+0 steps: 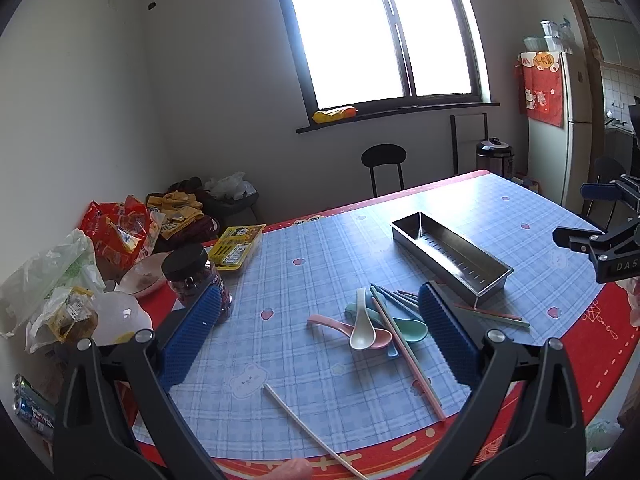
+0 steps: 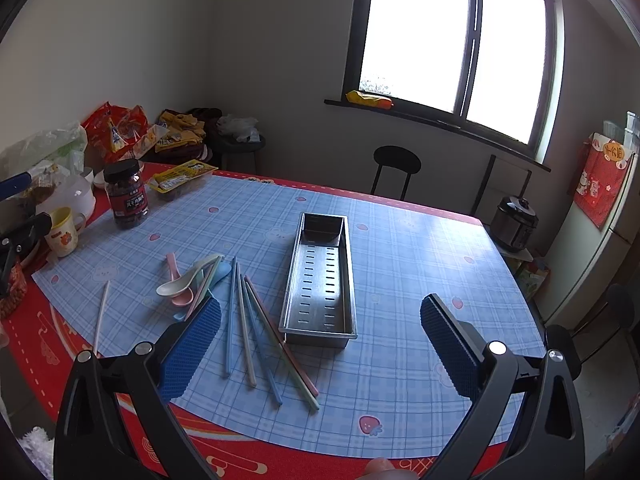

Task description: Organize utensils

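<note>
A slotted steel tray (image 1: pixel 451 255) (image 2: pixel 320 280) lies empty on the blue checked mat. Beside it is a heap of pastel spoons (image 1: pixel 366 326) (image 2: pixel 182 284) and several coloured chopsticks (image 1: pixel 408 350) (image 2: pixel 260 336). One white chopstick (image 1: pixel 308 428) (image 2: pixel 102 312) lies apart near the front edge. My left gripper (image 1: pixel 318 316) hovers open above the spoons with nothing between its blue pads. My right gripper (image 2: pixel 320 320) is open too, over the near end of the tray. In the left wrist view, the right gripper (image 1: pixel 600 236) shows at the right edge.
A dark-lidded jar (image 1: pixel 198 280) (image 2: pixel 128 194), a yellow packet (image 1: pixel 236 246), a bowl (image 1: pixel 142 278), a mug (image 2: pixel 64 232) and plastic bags (image 1: pixel 52 272) crowd the table's left side. A black stool (image 2: pixel 394 170) stands behind the table, a cooker (image 2: pixel 514 222) and fridge to the right.
</note>
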